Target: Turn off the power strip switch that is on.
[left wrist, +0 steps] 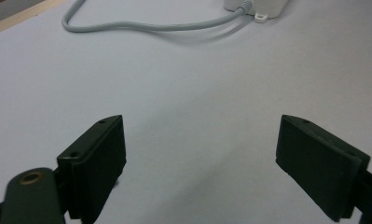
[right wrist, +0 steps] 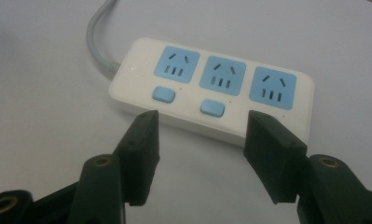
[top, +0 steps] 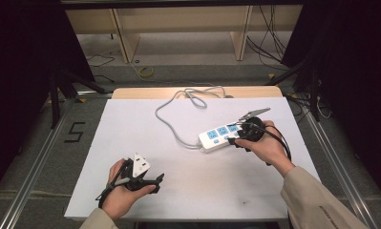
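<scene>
Right gripper view: one white power strip (right wrist: 211, 93), three blue sockets, two blue buttons, grey cord (right wrist: 96, 39). Right hand-held gripper (right wrist: 200, 140) half-open, empty; left hand-held gripper (left wrist: 202, 158) wide, empty.

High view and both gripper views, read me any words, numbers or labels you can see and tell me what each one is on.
"5": dark tape mark on the floor left of the table.
Small dark print on the person's right sleeve: too small to read.
Power strip: no printed words or brand readable, just blue sockets and switches.
</scene>
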Motion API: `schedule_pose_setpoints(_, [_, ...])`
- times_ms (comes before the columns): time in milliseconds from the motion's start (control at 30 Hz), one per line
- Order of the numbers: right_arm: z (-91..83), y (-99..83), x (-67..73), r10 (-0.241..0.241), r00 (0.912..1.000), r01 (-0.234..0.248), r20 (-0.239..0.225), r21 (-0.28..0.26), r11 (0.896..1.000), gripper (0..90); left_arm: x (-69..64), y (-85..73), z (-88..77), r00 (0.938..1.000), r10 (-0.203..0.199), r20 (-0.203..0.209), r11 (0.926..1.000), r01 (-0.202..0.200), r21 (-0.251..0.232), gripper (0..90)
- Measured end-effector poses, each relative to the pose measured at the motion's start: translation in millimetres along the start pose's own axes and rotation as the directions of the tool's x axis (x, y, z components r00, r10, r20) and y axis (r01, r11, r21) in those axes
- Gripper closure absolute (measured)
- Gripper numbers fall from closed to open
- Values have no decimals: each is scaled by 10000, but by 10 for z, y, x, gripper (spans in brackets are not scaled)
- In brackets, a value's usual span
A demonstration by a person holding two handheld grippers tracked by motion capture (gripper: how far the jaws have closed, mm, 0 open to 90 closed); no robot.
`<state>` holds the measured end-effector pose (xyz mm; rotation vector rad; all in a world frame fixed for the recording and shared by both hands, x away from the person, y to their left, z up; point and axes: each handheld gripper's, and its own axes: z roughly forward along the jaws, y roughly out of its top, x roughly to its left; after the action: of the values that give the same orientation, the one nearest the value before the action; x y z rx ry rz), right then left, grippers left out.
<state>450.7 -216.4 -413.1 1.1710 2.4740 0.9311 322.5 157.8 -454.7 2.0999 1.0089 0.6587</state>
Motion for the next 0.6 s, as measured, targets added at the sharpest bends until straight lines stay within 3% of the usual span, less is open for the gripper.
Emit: schedule_pose_setpoints(600, [-335, -398, 123, -321, 9994, 311, -130, -706, 9970, 369, -3, -4, 4, 10000, -15, -22, 10000, 15, 27, 155])
